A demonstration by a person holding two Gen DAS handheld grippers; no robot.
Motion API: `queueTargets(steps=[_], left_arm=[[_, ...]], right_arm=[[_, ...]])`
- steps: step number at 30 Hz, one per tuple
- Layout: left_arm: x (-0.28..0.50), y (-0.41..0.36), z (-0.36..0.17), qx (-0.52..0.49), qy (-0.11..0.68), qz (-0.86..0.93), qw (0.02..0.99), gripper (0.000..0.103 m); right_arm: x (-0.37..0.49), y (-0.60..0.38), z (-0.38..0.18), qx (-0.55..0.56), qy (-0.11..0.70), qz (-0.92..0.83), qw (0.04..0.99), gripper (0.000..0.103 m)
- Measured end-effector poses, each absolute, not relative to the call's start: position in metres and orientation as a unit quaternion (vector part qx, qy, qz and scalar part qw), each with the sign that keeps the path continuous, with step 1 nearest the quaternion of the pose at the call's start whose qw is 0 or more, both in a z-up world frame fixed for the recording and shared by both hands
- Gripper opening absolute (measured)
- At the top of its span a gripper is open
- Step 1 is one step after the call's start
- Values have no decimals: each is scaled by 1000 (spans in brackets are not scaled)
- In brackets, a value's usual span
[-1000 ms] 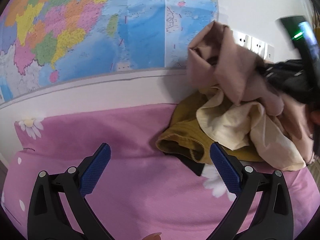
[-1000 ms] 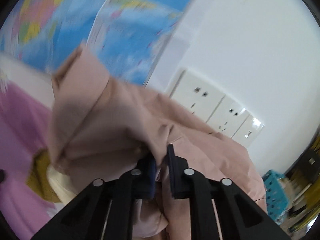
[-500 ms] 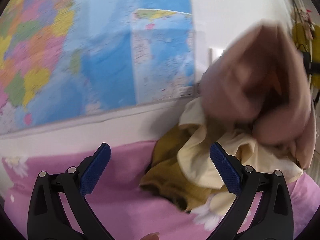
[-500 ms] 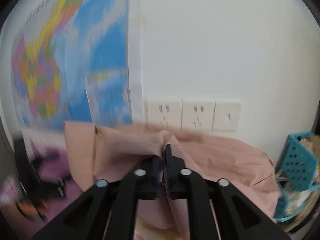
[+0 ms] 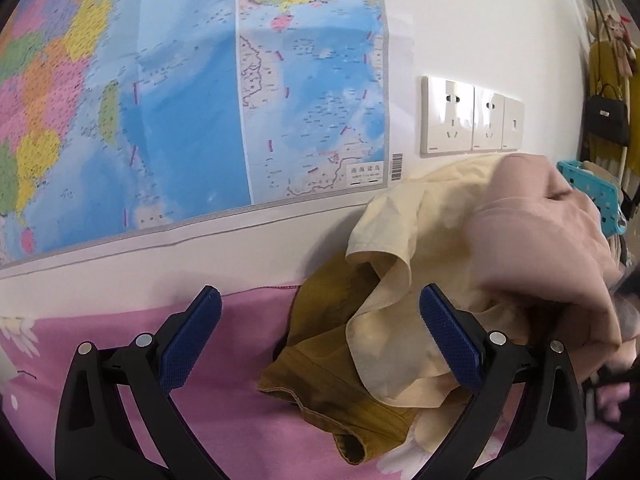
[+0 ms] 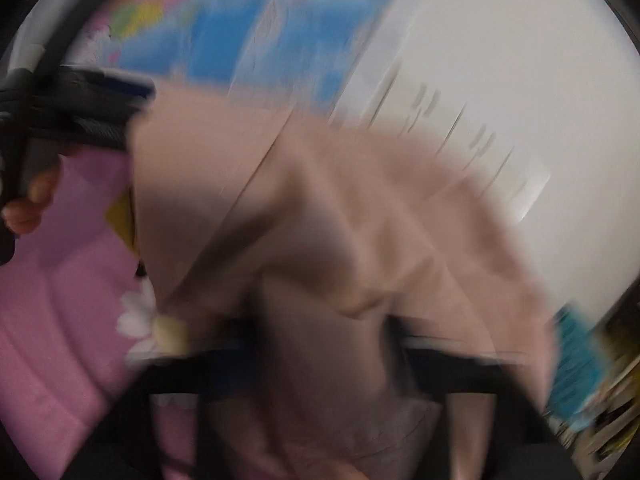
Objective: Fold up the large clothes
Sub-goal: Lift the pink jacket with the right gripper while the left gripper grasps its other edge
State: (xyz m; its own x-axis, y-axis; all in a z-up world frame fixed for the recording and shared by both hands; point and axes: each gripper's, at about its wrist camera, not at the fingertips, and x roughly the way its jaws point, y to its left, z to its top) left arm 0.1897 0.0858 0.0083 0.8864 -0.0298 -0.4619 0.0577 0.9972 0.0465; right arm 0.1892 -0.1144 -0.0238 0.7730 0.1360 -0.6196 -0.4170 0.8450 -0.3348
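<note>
Left wrist view: dusty-pink cotton garment (image 5: 532, 248) bunched at right, atop cream shirt (image 5: 404, 276). Your left gripper (image 5: 320, 336) gapes empty over pink floral bedsheet (image 5: 224, 432). Right view blurred: right gripper (image 6: 320, 344) clamped on pink garment.

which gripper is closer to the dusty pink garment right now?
Right. The right gripper has the dusty pink garment draped over its fingers. The left gripper is open beside the pile, not touching the pink fabric.

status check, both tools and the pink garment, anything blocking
Left tool open, empty, over the pink bedsheet. Right tool shut on the pink garment, view blurred. Cream garment and mustard garment piled under it.
</note>
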Motion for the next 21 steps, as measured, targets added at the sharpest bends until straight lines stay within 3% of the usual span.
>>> queueTargets(steps=[2,11,21], left_arm=[[189,87,9,34,238,-22,970,98],[168,83,38,25,200,-54,978,98],[125,11,93,25,137,-208,968,98]], right_arm=[[192,-124,-15,-188,298,172,920,3],[116,-238,152,49,121,219,967,2],[31,-278,303,77,-28,293,953,2]])
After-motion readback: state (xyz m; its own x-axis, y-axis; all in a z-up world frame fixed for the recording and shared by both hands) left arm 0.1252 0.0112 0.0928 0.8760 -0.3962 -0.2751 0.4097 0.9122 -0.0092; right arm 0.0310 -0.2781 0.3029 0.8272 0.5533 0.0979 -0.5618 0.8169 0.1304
